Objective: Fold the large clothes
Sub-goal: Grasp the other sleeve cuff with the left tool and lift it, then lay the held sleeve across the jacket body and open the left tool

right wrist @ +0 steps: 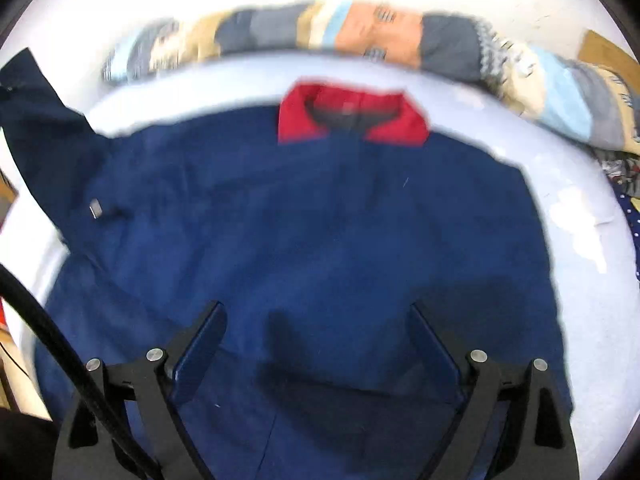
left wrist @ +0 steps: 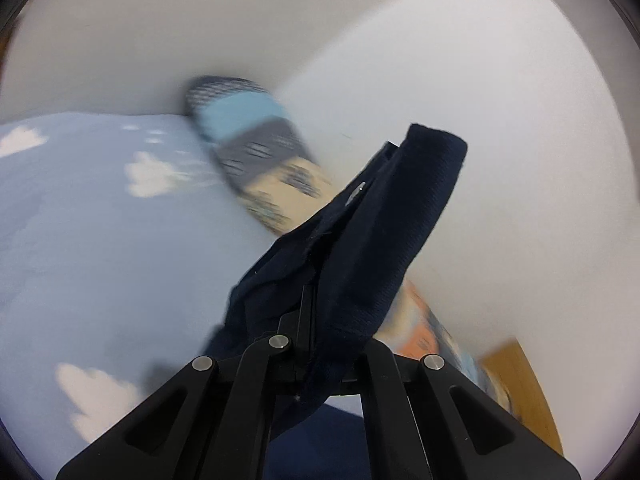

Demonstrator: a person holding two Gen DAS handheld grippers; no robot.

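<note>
Between my left fingers: my left gripper [left wrist: 320, 276] is pressed together on a cuff or sleeve end of the navy jacket [right wrist: 304, 232], lifted clear of the bed; dark cloth drapes over both fingers and a small metal snap shows on it.
Right fingers: my right gripper [right wrist: 316, 344] is spread wide and empty, and hovers above the lower front of the jacket; whether the tips touch the cloth I cannot tell.
Jacket: it lies face up and mostly flat on the pale blue cloud-print bedsheet [right wrist: 580, 184], red collar [right wrist: 352, 116] toward the far edge, one sleeve raised at the left of the right wrist view.
Behind it: a striped, patterned blanket [right wrist: 400, 36] lies bunched along the far side of the bed, by a white wall [left wrist: 500, 100].
Progress: early, I judge; the body is spread out, no fold shows yet.
Left to do: bring the held sleeve across the chest, fold the other side in, then double the length.
</note>
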